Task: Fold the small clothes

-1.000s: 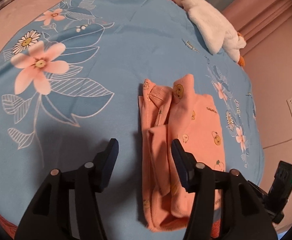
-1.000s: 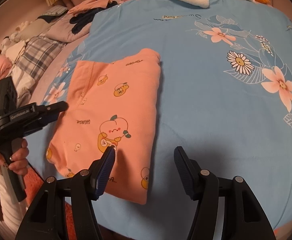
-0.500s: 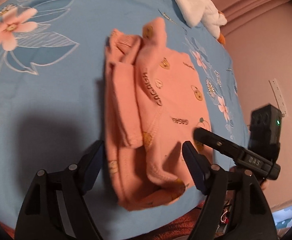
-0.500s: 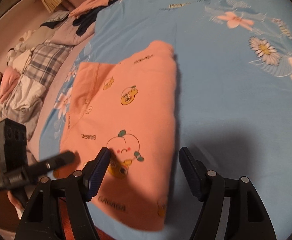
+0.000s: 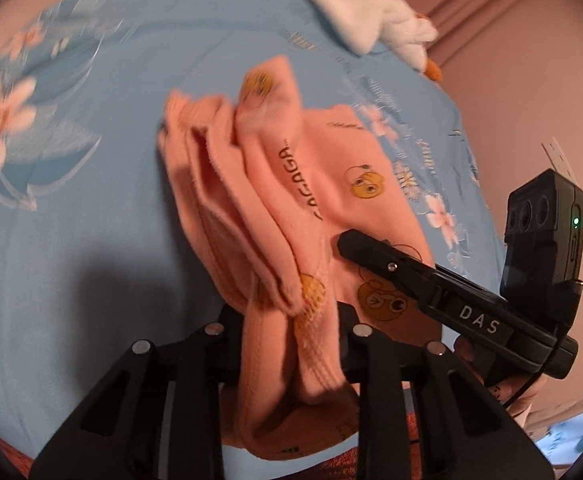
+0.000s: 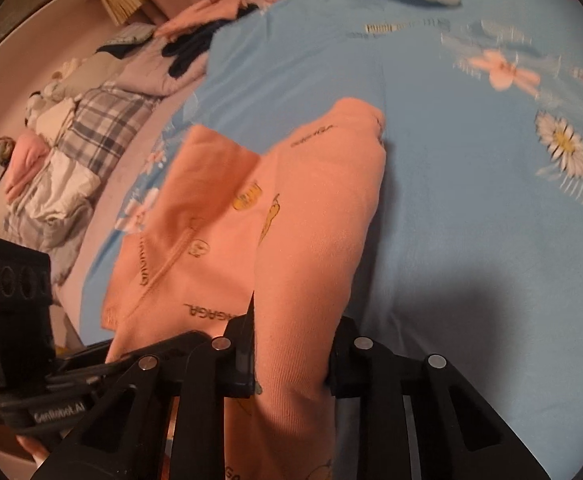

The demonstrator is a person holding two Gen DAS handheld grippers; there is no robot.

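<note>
Left wrist view: orange garment (image 5: 323,184), already folded lengthwise on the blue bedsheet (image 5: 91,260), is clamped at its near hem by closing left hand-held gripper (image 5: 291,320) and right hand-held gripper (image 6: 291,344); final cross-fold judged outstanding.

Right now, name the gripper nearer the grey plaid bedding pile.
Left: left gripper lies toward the plaid bedding pile, right gripper farther off; both jaws closing on the orange printed garment.
</note>
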